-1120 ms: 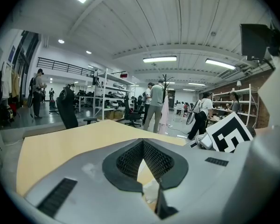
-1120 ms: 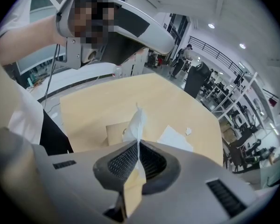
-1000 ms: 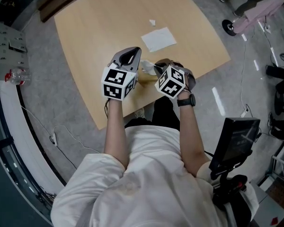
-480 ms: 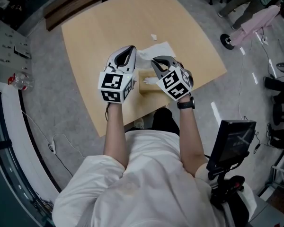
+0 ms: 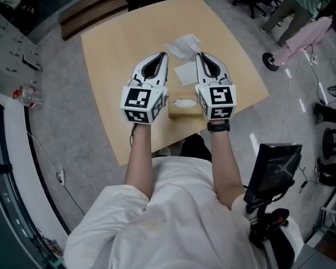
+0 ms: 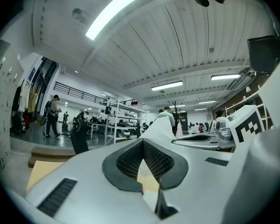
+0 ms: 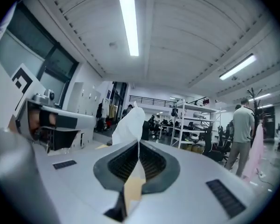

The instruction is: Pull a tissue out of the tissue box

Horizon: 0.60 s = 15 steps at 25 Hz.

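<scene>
A tan tissue box [image 5: 182,111] sits near the front edge of the wooden table [image 5: 112,49], with a white tissue tuft [image 5: 183,102] in its slot. Both grippers are held side by side above it, pointing away from me. My right gripper [image 5: 200,55] [image 7: 138,143] is shut on a pulled-out tissue [image 5: 182,45] [image 7: 129,125], which runs between its pads and stands up past the tips. My left gripper [image 5: 163,55] [image 6: 142,141] has its tips together. The tissue [image 6: 162,127] shows right at them; whether it is pinched there is unclear.
A loose white sheet [image 5: 186,72] lies on the table under the gripper tips. A dark bench [image 5: 101,7] runs along the far edge. A person [image 5: 302,4] and office chairs stand at the upper right, a screen on a stand [image 5: 277,167] at my right.
Both grippers rose from the box and levelled out, side by side. The right one rolled upright and carried the tissue up, clear of the box. A fresh tuft shows in the slot.
</scene>
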Available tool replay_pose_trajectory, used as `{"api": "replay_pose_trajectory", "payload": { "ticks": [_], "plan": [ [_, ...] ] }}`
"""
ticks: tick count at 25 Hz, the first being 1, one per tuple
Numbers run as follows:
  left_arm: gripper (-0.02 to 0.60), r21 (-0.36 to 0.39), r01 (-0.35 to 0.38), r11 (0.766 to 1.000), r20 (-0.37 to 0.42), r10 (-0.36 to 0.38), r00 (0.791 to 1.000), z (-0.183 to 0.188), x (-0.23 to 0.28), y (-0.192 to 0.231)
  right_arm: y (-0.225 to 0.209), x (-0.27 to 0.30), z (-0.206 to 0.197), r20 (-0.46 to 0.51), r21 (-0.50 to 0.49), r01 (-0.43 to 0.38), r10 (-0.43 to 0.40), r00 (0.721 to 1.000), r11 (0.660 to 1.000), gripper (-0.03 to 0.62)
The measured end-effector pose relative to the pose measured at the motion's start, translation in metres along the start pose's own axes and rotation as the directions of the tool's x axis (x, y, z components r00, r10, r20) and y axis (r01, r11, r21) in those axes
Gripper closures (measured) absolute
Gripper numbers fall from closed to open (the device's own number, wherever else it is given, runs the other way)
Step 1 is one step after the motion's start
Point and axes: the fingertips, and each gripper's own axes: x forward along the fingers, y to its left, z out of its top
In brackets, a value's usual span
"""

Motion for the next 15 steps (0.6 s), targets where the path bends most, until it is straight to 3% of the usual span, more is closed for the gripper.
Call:
{"api": "replay_pose_trajectory", "payload": {
  "ticks": [4, 9, 15],
  "plan": [
    [0.581, 0.000, -0.028, 1.000, 0.030, 0.028, 0.999, 0.010, -0.002, 0.002, -0.005, -0.008, 0.023, 0.066, 0.062, 0.033, -0.037, 0.997, 0.998, 0.583],
    [0.581, 0.022, -0.079, 0.997, 0.063, 0.077, 0.995, 0.020, 0.001, 0.010, -0.026, -0.016, 0.035, 0.128, 0.085, 0.173, -0.183, 0.975, 0.981, 0.583],
    [0.581, 0.051, -0.142, 0.989, 0.086, 0.137, 0.987, 0.024, -0.001, 0.021, -0.031, -0.019, 0.032, 0.124, 0.095, 0.198, -0.209, 0.970, 0.976, 0.585]
  ]
}}
